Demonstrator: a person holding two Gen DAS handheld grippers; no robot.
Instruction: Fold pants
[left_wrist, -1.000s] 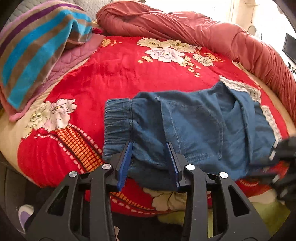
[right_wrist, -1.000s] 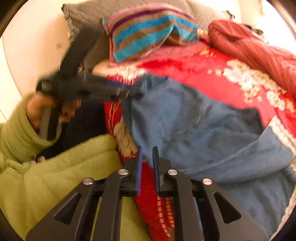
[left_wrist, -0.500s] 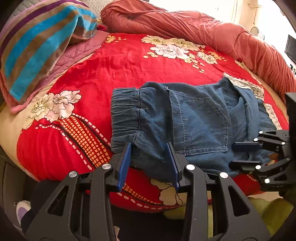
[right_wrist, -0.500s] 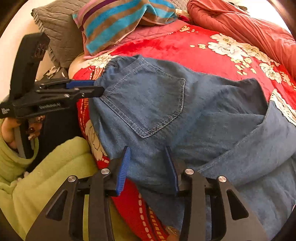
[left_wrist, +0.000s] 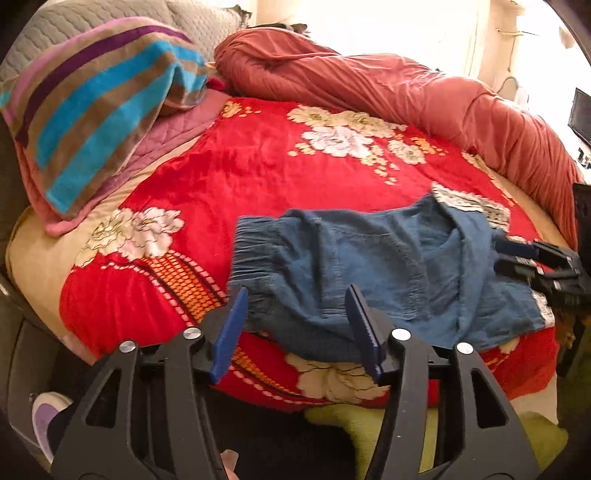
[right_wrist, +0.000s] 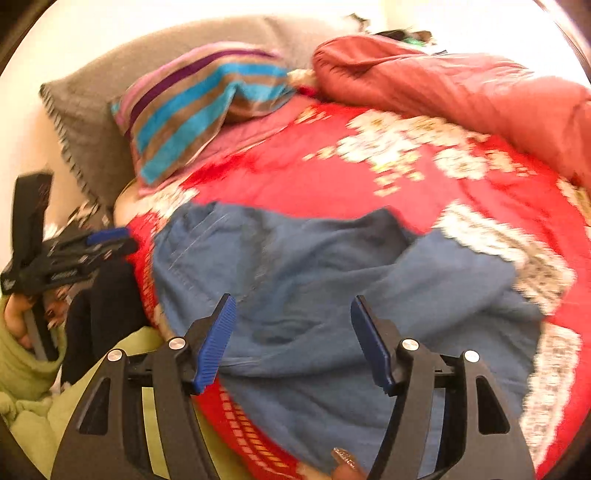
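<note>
No readable text, labels, brands or numbers anywhere. Black plastic left gripper, seen in the right wrist view, carries small pale marks on its side, too blurred to read. Red floral plush blanket has pattern only, no lettering.

1. I see blue denim pants, plain.
2. Under them I see a bright red blanket with cream flowers and an orange grid patch.
3. The towel is striped turquoise, brown, pink and purple.
4. The rolled quilt is rust red.
5. The pillow is grey.
6. My left gripper and right gripper are black with blue pads (the sleeve is lime green).
</note>
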